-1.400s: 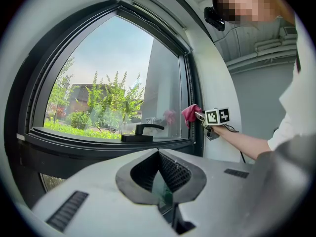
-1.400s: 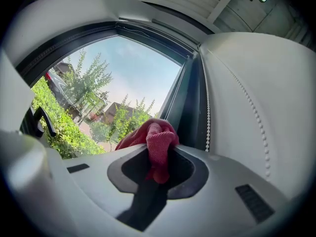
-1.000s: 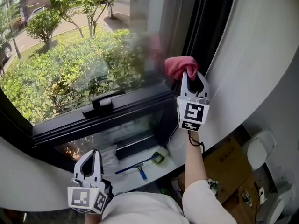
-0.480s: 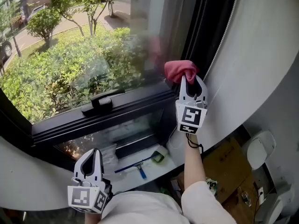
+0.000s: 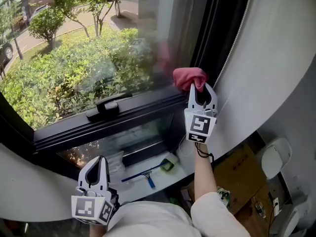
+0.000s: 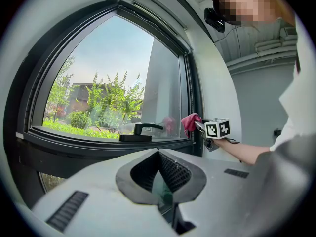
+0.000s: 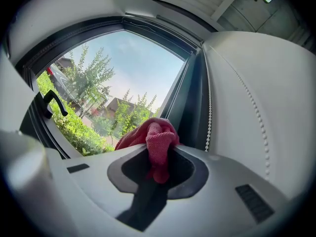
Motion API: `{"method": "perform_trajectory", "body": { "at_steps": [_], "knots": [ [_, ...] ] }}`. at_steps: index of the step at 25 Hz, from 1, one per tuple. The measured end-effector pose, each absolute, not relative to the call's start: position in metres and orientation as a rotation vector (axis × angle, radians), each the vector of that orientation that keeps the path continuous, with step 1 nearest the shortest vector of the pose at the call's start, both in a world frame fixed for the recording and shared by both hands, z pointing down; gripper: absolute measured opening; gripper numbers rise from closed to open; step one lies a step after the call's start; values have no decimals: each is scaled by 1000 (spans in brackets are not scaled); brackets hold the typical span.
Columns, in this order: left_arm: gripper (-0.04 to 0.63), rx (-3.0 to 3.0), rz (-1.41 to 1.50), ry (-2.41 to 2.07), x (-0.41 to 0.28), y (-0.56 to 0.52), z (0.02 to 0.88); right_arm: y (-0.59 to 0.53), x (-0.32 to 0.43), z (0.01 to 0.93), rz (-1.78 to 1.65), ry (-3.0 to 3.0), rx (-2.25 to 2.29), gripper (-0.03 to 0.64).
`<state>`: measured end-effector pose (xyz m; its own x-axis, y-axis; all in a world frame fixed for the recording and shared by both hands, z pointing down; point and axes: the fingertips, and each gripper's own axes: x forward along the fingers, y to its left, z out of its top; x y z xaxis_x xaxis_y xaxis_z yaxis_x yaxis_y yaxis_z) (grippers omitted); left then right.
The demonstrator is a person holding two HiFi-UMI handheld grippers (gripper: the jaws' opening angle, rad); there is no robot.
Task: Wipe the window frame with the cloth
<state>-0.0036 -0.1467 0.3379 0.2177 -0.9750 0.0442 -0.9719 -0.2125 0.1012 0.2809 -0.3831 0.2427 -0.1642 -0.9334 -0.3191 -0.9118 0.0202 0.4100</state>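
Up at the dark window frame (image 5: 138, 110), right-hand corner, where the crossbar meets the upright beside the bead cord (image 7: 208, 107). Working there with the right claw (image 5: 200, 88), pinched tight on the bunched red cloth (image 5: 187, 76), with fabric bulging past the tips right at that corner. Down low and well apart, left claw (image 5: 97, 161) pressed together on nothing, then along the crossbar a black handle (image 5: 106, 108) lying flat, and under it on the sill a blue squeegee (image 5: 146, 175).
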Motion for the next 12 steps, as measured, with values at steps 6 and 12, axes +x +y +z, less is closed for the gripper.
{"method": "perform_trajectory", "body": {
  "at_steps": [6,12],
  "knots": [
    [8,2369,-40,-1897,-1,-146,337,-383,282,257,-860,-2182,2007,87],
    [8,2363,-42,-1903,-2,-143,338,-383,282,270,-841,-2191,2009,87]
  ]
}}
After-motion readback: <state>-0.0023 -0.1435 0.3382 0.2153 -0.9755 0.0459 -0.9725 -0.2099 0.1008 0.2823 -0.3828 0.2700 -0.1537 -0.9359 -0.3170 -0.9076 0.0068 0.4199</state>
